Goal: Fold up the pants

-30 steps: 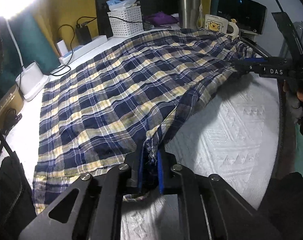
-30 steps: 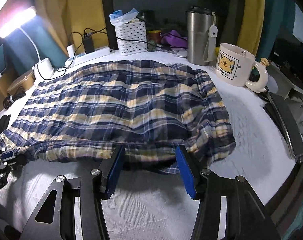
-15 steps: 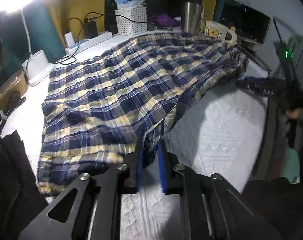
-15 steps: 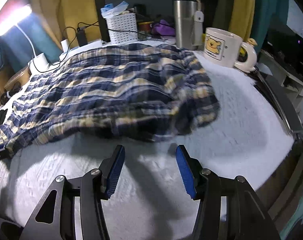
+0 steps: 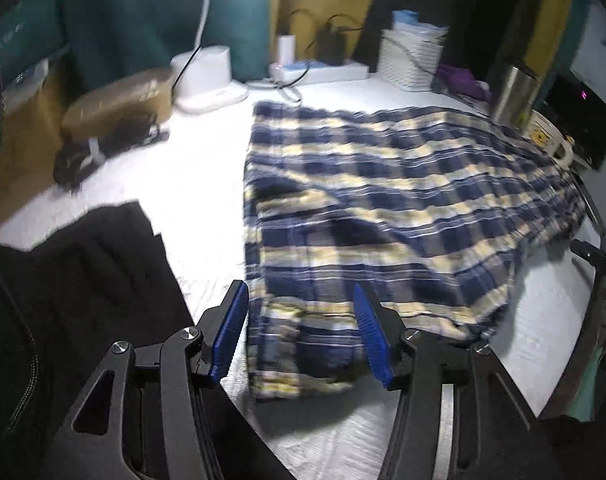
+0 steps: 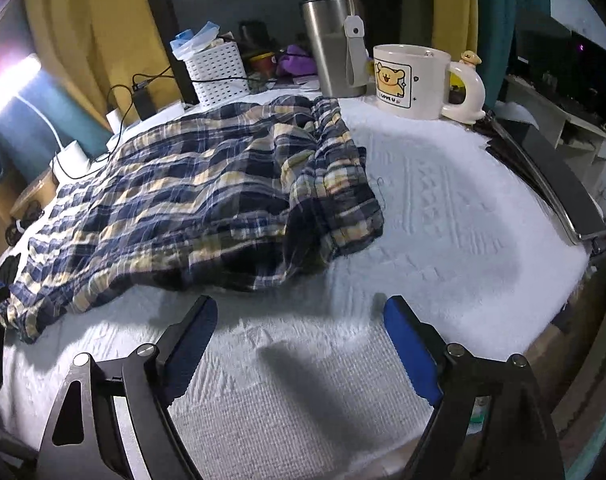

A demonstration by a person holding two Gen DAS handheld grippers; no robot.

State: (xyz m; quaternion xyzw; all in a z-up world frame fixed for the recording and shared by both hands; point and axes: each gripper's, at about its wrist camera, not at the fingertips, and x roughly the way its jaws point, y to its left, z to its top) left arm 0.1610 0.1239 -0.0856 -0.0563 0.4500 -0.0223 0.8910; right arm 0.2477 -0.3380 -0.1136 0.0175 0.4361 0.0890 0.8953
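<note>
The plaid pants (image 5: 403, 208) are lying spread across the white textured cover (image 6: 443, 216), folded lengthwise, with one end reaching back toward the white basket (image 6: 219, 74) and the steel tumbler (image 6: 331, 52) and the other end coming forward toward the cameras. In the left wrist view the left gripper (image 5: 301, 330) is hovering over the near end of the pants, its blue pads standing apart with the hem and a doubled-over strip of fabric lying between them; the jaws have just been opening, and the pads are not pressing on the cloth, though motion blur is making the exact gap to the fabric hard to judge. A black garment (image 5: 83, 280) is lying just left of that gripper, beside the pants. In the right wrist view the right gripper (image 6: 301, 344) is sitting wide apart over bare cover, its jaws having just been opening, holding nothing; the rumpled waist end of the pants is lying ahead of its fingertips and a little to the left, near but apart from them. The bear mug (image 6: 413, 80) is standing beyond, to the right of the pants and clear of them.
</note>
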